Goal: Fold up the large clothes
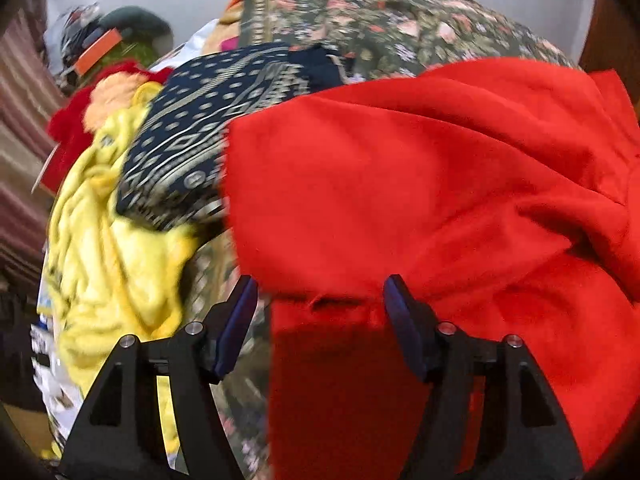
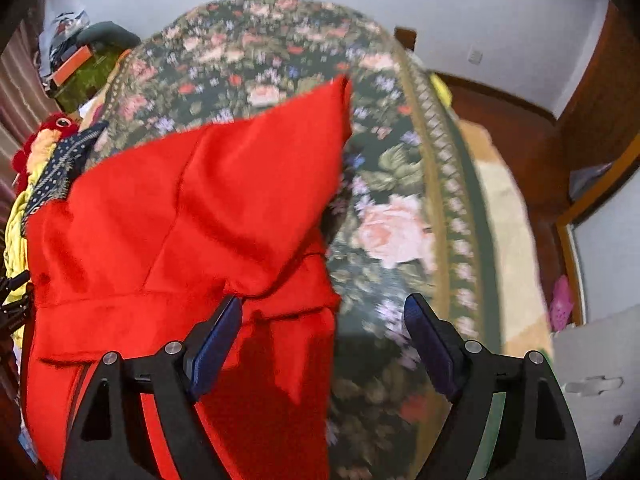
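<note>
A large red garment (image 1: 420,184) lies rumpled on a floral bedspread (image 1: 380,12). In the left wrist view my left gripper (image 1: 320,292) is open, its jaws wide apart over the garment's near left edge, holding nothing. In the right wrist view the red garment (image 2: 180,220) lies partly folded, with a corner pointing up toward the far side. My right gripper (image 2: 324,312) is open above the garment's right edge and the floral bedspread (image 2: 392,200), holding nothing.
A yellow fleece cloth (image 1: 104,240) and a navy patterned cloth (image 1: 192,136) are piled left of the red garment. A red and orange plush toy (image 1: 96,108) lies beyond them. The bed's right edge (image 2: 480,240) drops to a wooden floor (image 2: 520,132).
</note>
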